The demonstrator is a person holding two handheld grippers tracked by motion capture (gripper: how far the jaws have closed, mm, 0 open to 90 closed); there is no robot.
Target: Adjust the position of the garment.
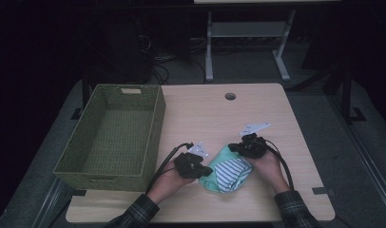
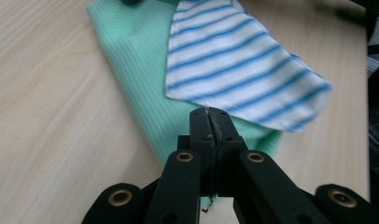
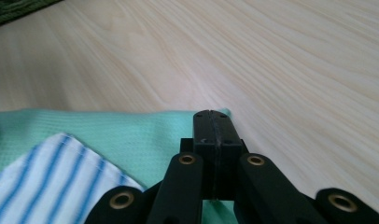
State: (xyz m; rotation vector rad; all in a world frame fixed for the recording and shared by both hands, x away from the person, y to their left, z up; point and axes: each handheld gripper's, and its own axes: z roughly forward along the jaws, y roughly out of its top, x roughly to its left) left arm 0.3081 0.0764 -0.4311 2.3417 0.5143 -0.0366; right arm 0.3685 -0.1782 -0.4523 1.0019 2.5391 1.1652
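Mint-green cloth (image 1: pixel 214 167) lies near the front edge of the pale wooden bench (image 1: pixel 200 111), with a white cloth striped in blue (image 1: pixel 232 172) resting on top of it. A person holds a gripper at either end of the pile. The left gripper (image 1: pixel 206 172) has its fingers pressed tight together, pinching the edge of the green cloth, as the left gripper view shows right at the tips. The right gripper (image 1: pixel 233 147) has its fingers clamped just as tightly on the far corner of the same green cloth. A woven green basket (image 1: pixel 155 124) stands to the left of the hands, apart from the cloths.
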